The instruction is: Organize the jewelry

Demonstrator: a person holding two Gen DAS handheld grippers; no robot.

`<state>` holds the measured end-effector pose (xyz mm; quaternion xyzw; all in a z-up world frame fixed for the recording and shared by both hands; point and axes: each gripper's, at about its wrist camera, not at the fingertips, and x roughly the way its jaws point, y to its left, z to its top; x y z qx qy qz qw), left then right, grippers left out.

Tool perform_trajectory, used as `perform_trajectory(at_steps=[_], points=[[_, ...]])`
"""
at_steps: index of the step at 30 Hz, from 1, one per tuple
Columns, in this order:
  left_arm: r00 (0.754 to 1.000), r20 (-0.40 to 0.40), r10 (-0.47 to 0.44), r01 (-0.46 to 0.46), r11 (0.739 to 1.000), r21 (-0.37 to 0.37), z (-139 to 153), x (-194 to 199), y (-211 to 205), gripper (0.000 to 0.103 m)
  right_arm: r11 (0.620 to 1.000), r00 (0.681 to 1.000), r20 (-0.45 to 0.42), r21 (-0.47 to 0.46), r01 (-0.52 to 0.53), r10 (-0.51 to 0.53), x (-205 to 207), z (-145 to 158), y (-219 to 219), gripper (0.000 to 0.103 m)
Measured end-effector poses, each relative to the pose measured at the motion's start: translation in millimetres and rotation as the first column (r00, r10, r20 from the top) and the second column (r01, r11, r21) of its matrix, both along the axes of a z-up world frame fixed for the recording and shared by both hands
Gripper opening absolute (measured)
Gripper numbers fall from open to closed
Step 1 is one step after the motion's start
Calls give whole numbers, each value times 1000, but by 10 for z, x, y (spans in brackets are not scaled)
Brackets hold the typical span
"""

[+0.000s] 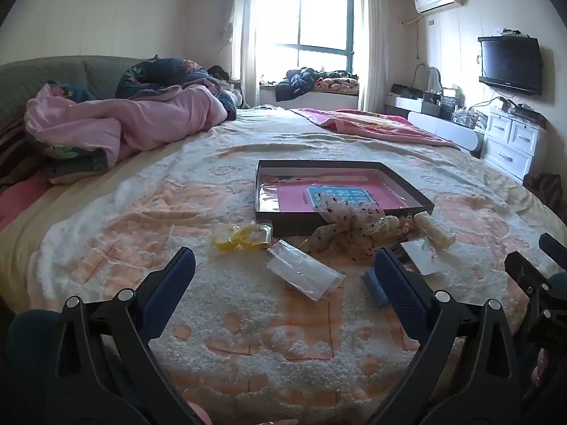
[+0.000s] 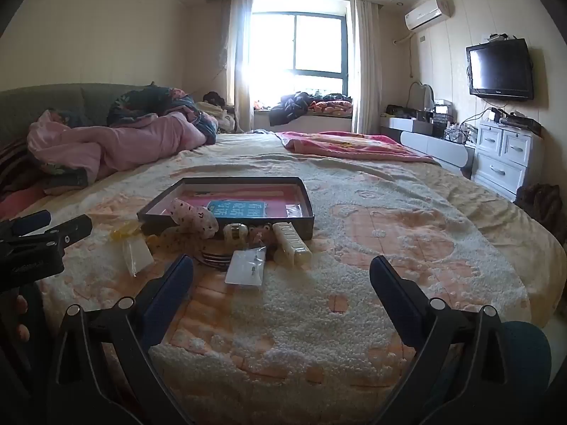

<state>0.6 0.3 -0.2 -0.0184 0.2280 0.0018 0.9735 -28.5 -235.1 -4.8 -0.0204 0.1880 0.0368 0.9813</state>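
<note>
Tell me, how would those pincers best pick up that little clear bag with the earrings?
Judging by its pose, the clear bag lies flat on the blanket, so pinch its near short edge from above with the right gripper, whose jaws stand open just right of it.

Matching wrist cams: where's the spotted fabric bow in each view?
Left wrist: spotted fabric bow right of center, draped over the near rim of the dark tray.
Right wrist: bow left of center, on the tray's near-left rim.
Shared landmark: teal card inside the tray.
</note>
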Motion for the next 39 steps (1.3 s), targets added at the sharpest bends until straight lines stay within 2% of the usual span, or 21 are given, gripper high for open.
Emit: perform_trajectory(at_steps=[39], points=[[1000, 11, 5, -5, 1000, 12, 47, -3, 29, 93, 1000, 1000, 13, -2, -2, 2, -21, 17, -7, 97]])
